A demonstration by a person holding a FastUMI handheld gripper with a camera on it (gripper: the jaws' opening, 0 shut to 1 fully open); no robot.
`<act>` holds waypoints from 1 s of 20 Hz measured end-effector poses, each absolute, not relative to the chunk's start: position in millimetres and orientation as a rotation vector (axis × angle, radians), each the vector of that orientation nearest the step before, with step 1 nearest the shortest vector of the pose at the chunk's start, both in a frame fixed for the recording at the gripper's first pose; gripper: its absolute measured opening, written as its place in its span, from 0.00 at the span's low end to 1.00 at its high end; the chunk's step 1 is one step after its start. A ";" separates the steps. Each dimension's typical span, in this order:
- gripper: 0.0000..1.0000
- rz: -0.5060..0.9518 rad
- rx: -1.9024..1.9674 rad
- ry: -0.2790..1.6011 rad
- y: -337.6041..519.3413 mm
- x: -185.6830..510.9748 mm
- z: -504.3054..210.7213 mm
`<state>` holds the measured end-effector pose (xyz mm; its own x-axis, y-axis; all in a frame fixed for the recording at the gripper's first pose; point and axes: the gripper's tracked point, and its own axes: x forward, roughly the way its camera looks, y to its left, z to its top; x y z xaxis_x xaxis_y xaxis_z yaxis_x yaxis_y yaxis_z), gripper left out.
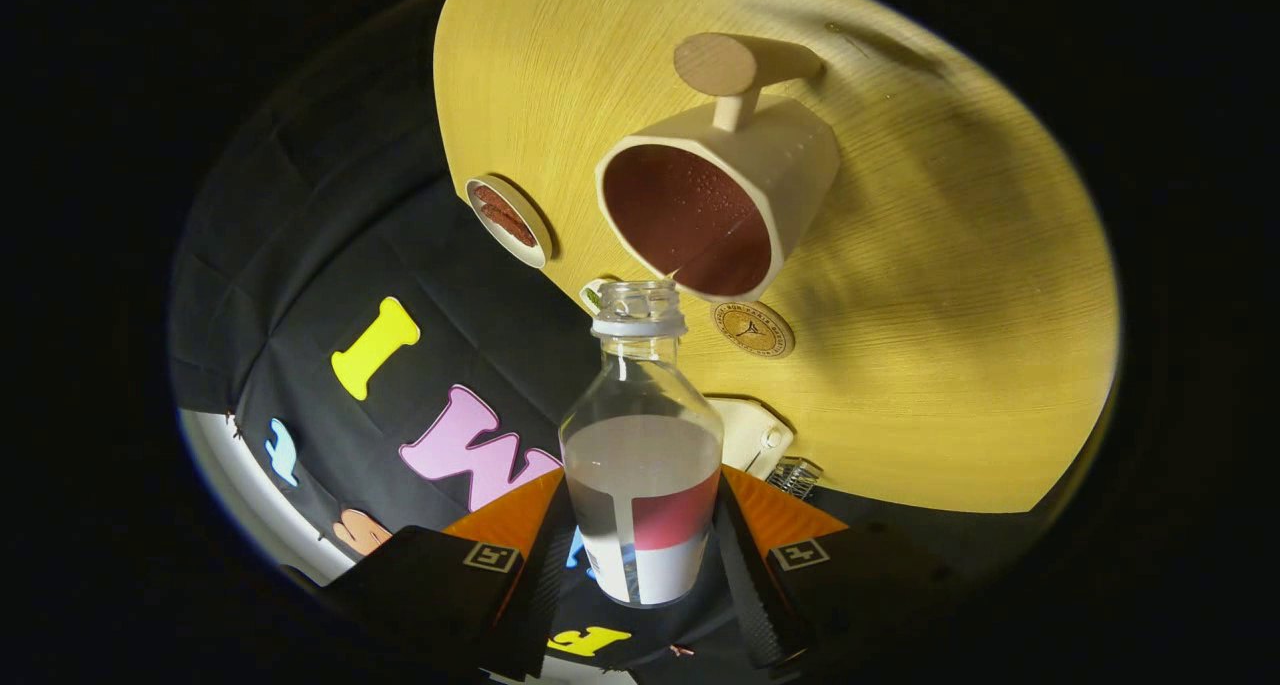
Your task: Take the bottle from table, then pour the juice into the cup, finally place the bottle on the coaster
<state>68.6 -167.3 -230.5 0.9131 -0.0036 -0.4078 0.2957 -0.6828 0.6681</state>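
Observation:
My gripper (640, 555) is shut on a clear bottle (642, 465) with a white and red label, one finger pressing on each side of its lower body. The bottle is uncapped and holds pale cloudy liquid up to about its shoulder. Its mouth (638, 305) sits right at the lower rim of a cream cup (790, 160) with a wooden handle; the whole scene looks strongly tilted. The cup's inside is dark red with droplets on its wall. A round brown coaster (752, 327) with a printed emblem lies on the yellow wooden table (950, 365), just beside the cup and beyond the bottle's mouth.
A small white dish (508, 220) with reddish-brown contents sits near the table's edge, beside the cup. A small white object (592, 293) lies behind the bottle's mouth. A white block (750, 433) and a metal spring part (795, 475) sit at the table's edge near my fingers.

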 end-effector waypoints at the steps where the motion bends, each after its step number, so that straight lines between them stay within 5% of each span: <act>1: 0.76 -0.488 2.277 0.207 -167.0 67.7 -230.3; 20: 0.76 -0.499 1.672 0.181 -166.7 50.5 -227.2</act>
